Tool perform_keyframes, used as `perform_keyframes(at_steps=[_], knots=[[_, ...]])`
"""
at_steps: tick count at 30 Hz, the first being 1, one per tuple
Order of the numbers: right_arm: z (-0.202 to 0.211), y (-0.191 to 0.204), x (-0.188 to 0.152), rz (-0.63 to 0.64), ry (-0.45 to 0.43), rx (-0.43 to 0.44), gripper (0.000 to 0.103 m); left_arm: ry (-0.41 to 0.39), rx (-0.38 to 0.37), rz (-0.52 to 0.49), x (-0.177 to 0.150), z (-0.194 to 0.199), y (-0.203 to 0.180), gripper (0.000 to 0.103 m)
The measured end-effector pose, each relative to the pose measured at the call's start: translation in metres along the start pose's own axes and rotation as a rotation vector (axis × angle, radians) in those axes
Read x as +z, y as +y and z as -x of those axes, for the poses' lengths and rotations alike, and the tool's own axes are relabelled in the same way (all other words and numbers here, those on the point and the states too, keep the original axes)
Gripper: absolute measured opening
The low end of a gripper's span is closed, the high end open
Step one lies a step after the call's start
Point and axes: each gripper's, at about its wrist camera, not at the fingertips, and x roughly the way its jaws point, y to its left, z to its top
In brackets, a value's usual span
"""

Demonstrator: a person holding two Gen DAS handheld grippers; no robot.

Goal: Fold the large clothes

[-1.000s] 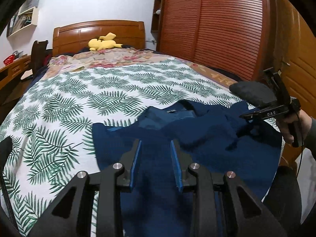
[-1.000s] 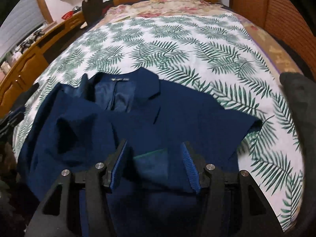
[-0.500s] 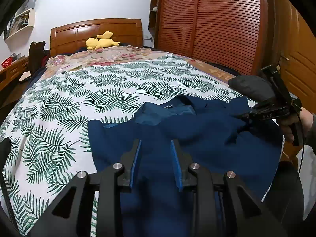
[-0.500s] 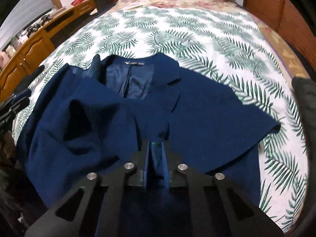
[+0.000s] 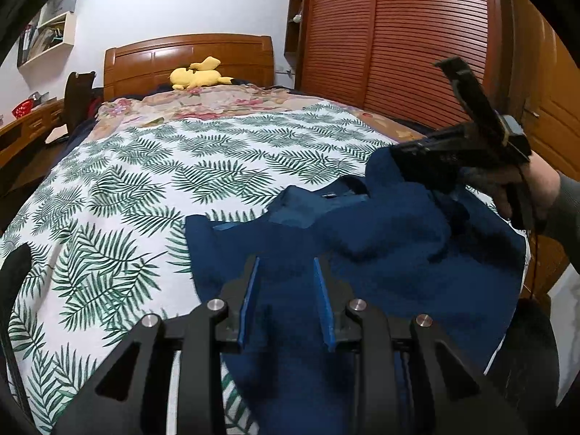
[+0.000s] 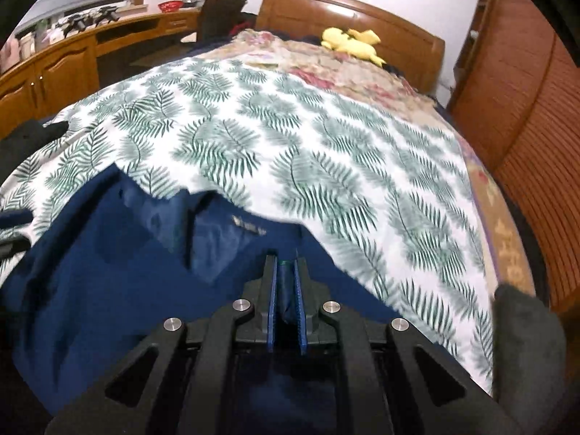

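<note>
A navy blue jacket [image 5: 362, 253] lies spread on the near end of the leaf-print bedspread [image 5: 127, 181], collar and label toward the headboard. My left gripper [image 5: 286, 275] hovers over its near left part. Its blue pads stand apart, and smooth cloth shows in the gap with nothing visibly pinched. My right gripper [image 6: 285, 264] is shut on a fold of the jacket [image 6: 108, 272] next to the collar and holds it raised off the bed. In the left wrist view the right gripper [image 5: 398, 156] lifts the cloth at the right, held by a hand [image 5: 536, 188].
A yellow plush toy [image 5: 197, 76] lies by the wooden headboard [image 5: 188, 54]. A slatted wooden wardrobe [image 5: 380, 43] runs along the right side of the bed. A wooden desk [image 6: 54, 69] stands to the left. A dark grey lump [image 6: 525, 326] sits at the bed's right edge.
The right gripper's jaws closed on a fold of the jacket, then rose and rolled, pulling the cloth up. The left gripper kept its place and opening.
</note>
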Motion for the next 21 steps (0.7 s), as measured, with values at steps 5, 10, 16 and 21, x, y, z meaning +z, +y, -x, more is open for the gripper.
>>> perform_keyframes(at_steps=[5,10,16,21], knots=[[-0.018,0.018,0.022,0.06,-0.031,-0.022,0.007,0.002,0.021,0.022,-0.003,0.002,0.017,0.028],[-0.041,0.027,0.037,0.059,-0.007,-0.07,0.012,-0.004,0.039,0.05,-0.002,0.005,0.032,0.028],[-0.036,0.044,0.051,0.072,-0.063,-0.036,0.041,-0.014,0.055,0.066,0.0,0.006,0.041,0.028],[-0.054,0.055,0.055,0.018,-0.014,0.076,0.041,-0.011,0.066,0.076,-0.001,0.005,0.046,0.028]])
